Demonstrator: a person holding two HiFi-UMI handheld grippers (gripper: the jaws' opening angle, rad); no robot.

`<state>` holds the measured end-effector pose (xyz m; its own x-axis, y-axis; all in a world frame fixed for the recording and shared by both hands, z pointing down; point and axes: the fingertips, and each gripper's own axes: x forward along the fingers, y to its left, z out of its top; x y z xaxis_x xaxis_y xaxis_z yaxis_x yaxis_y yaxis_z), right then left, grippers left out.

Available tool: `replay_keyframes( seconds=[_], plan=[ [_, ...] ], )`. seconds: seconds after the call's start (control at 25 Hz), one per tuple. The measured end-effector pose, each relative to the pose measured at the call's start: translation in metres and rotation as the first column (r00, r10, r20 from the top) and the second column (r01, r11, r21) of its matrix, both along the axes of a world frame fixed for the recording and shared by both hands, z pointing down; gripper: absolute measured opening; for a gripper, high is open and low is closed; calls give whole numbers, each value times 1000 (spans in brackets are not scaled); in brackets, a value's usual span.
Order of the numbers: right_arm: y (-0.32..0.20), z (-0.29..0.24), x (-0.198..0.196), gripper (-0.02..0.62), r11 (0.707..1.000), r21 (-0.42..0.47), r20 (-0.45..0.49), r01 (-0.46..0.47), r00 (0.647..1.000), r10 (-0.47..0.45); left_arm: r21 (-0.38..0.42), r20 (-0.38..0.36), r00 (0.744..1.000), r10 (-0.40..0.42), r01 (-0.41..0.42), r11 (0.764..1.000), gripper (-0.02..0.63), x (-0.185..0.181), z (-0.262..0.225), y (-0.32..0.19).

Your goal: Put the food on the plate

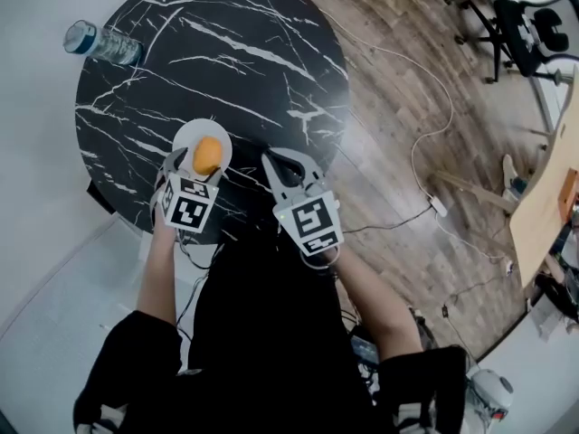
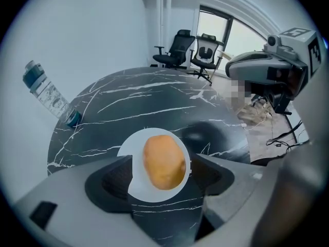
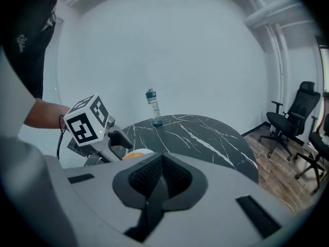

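Observation:
An orange, potato-shaped piece of food (image 1: 207,155) lies on a small white plate (image 1: 192,136) near the front edge of the round black marble table (image 1: 226,52). My left gripper (image 1: 197,166) is open, and its jaws stand on either side of the plate without touching the food. In the left gripper view the food (image 2: 163,161) fills the middle of the plate (image 2: 134,151) between the wide-spread jaws of that gripper (image 2: 164,179). My right gripper (image 1: 285,163) hovers just right of the plate, shut and empty. In its own view (image 3: 162,181) the pads meet, and the plate's rim (image 3: 140,151) peeks out behind them.
A clear water bottle (image 1: 101,43) with a blue cap lies at the table's far left edge. Black office chairs (image 2: 177,48) stand beyond the table. White cables (image 1: 425,152) trail across the wooden floor to the right, near a light wooden tabletop (image 1: 547,197).

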<state>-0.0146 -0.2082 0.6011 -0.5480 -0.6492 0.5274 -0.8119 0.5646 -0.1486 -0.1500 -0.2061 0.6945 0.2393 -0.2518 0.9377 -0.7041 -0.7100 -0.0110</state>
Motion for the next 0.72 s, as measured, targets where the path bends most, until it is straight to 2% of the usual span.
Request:
replay_keyframes(
  seconds=[0.48, 0.72],
  plan=[
    [14, -45, -7, -3, 991, 104, 12, 85, 996, -87, 128, -18, 993, -114, 115, 985, 344, -7, -61, 18],
    [22, -74, -7, -3, 979, 170, 27, 110, 993, -116, 167, -104, 977, -188, 204, 965, 344, 1, -92, 40]
  ],
)
